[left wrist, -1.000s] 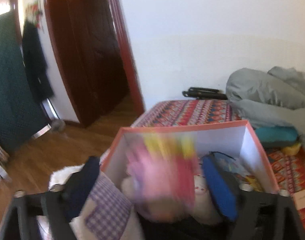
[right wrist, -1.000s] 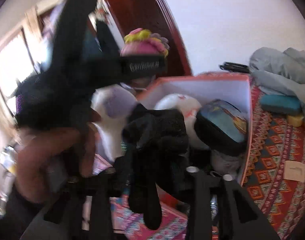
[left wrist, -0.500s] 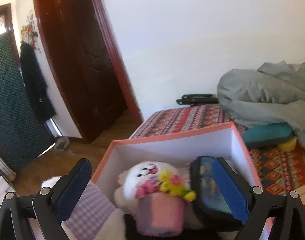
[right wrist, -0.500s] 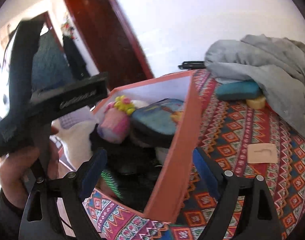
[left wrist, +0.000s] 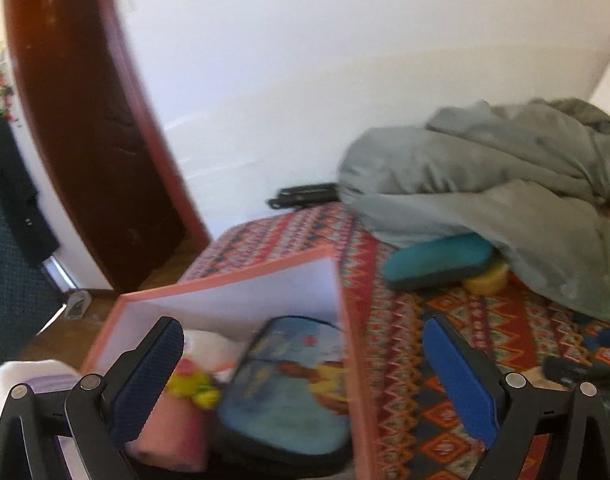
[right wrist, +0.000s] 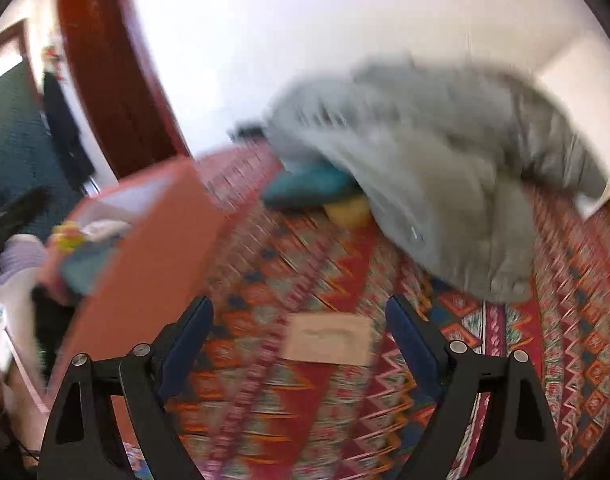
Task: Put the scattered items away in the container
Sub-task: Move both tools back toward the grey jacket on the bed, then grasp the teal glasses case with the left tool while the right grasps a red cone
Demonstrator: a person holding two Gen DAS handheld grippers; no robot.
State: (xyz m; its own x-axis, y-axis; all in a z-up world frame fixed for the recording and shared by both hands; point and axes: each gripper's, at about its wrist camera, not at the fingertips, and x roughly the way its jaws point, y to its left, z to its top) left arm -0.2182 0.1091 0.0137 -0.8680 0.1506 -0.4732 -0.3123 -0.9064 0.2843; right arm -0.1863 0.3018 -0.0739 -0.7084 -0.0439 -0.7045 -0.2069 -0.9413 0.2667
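Left wrist view: my left tool [left wrist: 301, 376] is spread wide and grips nothing; its left pad hangs over the orange box [left wrist: 347, 344], its right pad over the patterned bed cover [left wrist: 405, 360]. Inside the box I see a blue pictured pouch [left wrist: 289, 392], a pink pot with yellow flowers [left wrist: 177, 412] and something white behind them. Beyond the box, a teal case [left wrist: 437, 260] and a yellow item [left wrist: 487, 280] lie on the bed, partly under a grey quilt [left wrist: 485, 184]. Right wrist view, blurred: my right tool [right wrist: 301, 340] is likewise spread and empty, above a tan card [right wrist: 327, 338] lying flat on the cover. The box [right wrist: 153, 256] stands to its left.
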